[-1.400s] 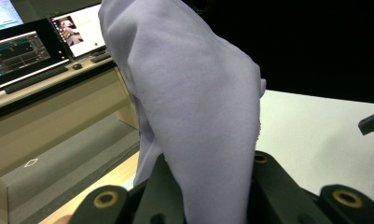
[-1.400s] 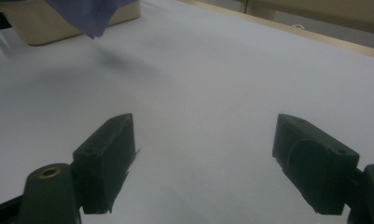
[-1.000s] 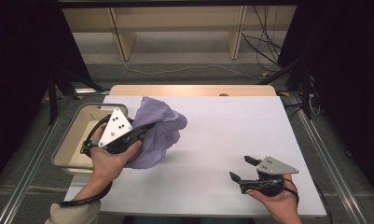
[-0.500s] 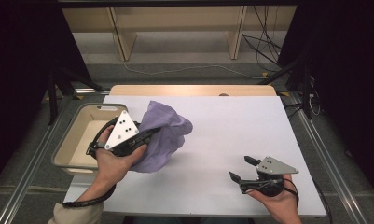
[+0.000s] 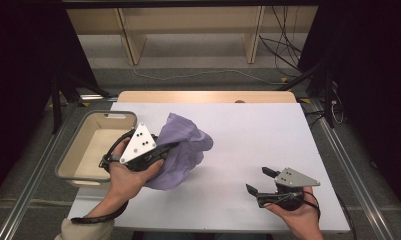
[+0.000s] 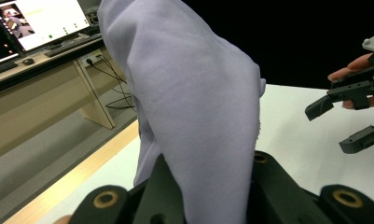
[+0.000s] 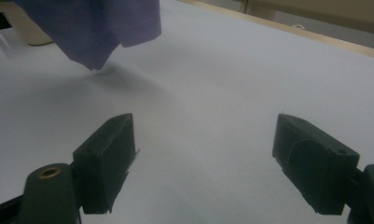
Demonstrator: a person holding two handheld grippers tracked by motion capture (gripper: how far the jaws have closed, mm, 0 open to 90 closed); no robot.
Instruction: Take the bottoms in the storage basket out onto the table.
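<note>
A lilac cloth hangs bunched from my left gripper, which is shut on it above the white table's left half. In the left gripper view the cloth rises from between the black jaws and drapes upward. Its lower corner hangs just above the table in the right gripper view. My right gripper rests low over the table's front right, jaws wide apart with nothing between them. It also appears far off at the right edge of the left gripper view.
A beige bin stands at the table's left edge, just left of my left hand. The white table top stretches between the two grippers. Wooden furniture legs and cables lie on the floor beyond the far edge.
My left gripper has carried the cloth a little to the right, away from the bin. The right gripper has stayed where it was.
</note>
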